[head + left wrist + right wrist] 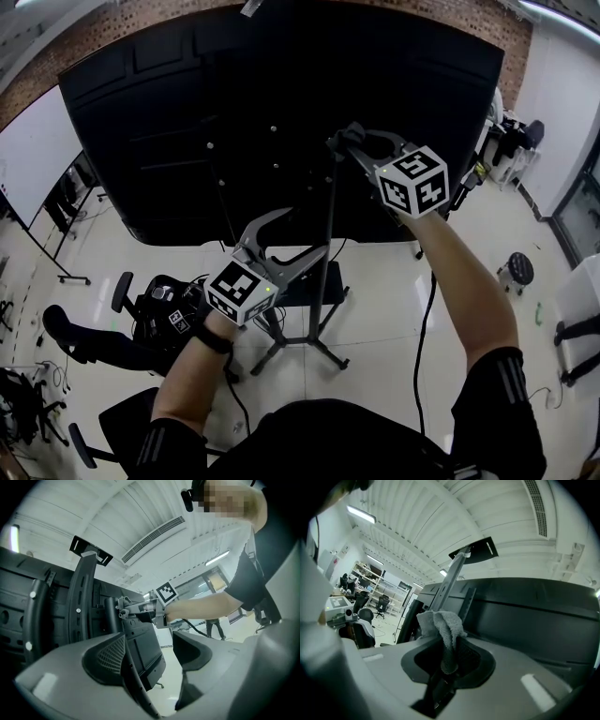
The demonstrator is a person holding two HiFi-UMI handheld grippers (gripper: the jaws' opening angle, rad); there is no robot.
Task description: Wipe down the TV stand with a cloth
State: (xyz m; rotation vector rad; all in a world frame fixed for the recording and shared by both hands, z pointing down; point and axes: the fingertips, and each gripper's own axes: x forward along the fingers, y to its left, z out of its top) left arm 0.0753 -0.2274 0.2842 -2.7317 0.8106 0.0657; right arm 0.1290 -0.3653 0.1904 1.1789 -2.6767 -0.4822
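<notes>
Grey terry cloth (440, 626) bunched in closed fingers (474, 660) of right gripper (450, 660); left gripper (161, 654) fingers (108, 656) apart.

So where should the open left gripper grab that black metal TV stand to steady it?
Probably its slim upright pole, mid-height, from the side with jaws across it: it's narrow, vertical and bare there, while the splayed feet sit low. The left gripper is open.

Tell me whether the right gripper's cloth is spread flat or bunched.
Bunched: the cloth sticks up in crumpled folds, pinched in the shut right gripper.
</notes>
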